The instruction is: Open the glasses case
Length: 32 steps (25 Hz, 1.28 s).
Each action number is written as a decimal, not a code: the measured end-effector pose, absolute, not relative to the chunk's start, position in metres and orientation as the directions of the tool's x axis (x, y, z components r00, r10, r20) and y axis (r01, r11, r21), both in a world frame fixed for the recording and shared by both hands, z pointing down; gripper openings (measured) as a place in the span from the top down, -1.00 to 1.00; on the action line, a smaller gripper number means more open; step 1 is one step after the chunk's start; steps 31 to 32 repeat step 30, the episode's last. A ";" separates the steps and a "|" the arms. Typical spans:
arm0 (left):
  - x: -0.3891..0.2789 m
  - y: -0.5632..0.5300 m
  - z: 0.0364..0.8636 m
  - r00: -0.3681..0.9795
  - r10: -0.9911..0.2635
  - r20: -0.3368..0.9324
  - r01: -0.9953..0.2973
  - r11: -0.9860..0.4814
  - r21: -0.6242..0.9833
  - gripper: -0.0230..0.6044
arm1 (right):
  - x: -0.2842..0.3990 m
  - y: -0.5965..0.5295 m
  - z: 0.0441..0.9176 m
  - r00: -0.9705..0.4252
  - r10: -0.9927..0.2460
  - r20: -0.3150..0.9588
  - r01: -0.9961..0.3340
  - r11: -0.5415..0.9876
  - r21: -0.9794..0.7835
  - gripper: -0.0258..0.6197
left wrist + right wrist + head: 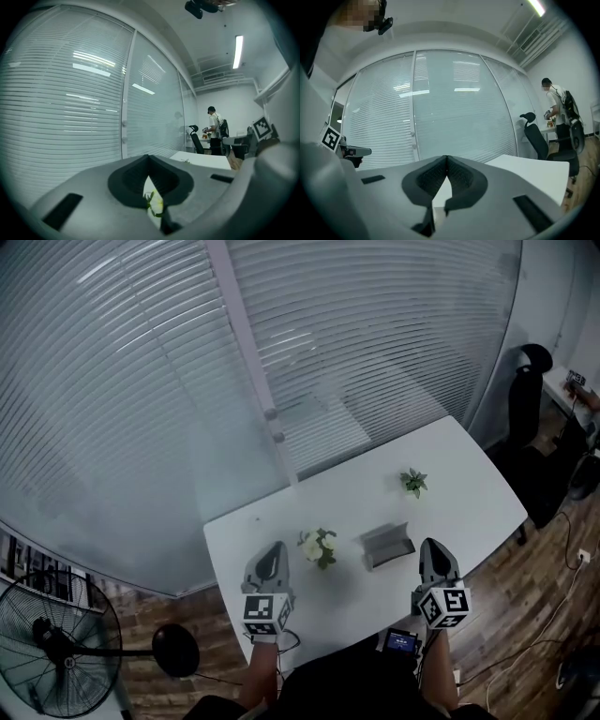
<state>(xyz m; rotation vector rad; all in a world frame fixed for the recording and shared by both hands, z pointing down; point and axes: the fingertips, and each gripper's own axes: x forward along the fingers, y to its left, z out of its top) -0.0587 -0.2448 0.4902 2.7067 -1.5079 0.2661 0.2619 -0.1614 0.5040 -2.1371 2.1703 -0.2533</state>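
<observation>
Over the white tabletop, the left gripper and right gripper hang with jaws together, both empty. Between them the glasses case sits with its lid raised, apparently open already, so both should stay clear of it. I cannot make out anything inside.

Floor fan cropped at left edge; flowers mostly behind left gripper jaws
</observation>
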 end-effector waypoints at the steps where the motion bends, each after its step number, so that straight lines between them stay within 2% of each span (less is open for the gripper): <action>1: -0.059 -0.245 0.490 0.514 -0.842 0.165 -0.847 -0.529 -0.055 0.93 | 0.262 -0.162 0.504 -0.022 -0.998 0.055 -0.984 0.012 -0.179 0.87; 32: -0.045 -0.232 0.482 0.544 -0.823 0.162 -0.824 -0.561 -0.080 0.93 | 0.240 -0.165 0.498 -0.091 -0.993 0.069 -0.983 0.079 -0.167 0.87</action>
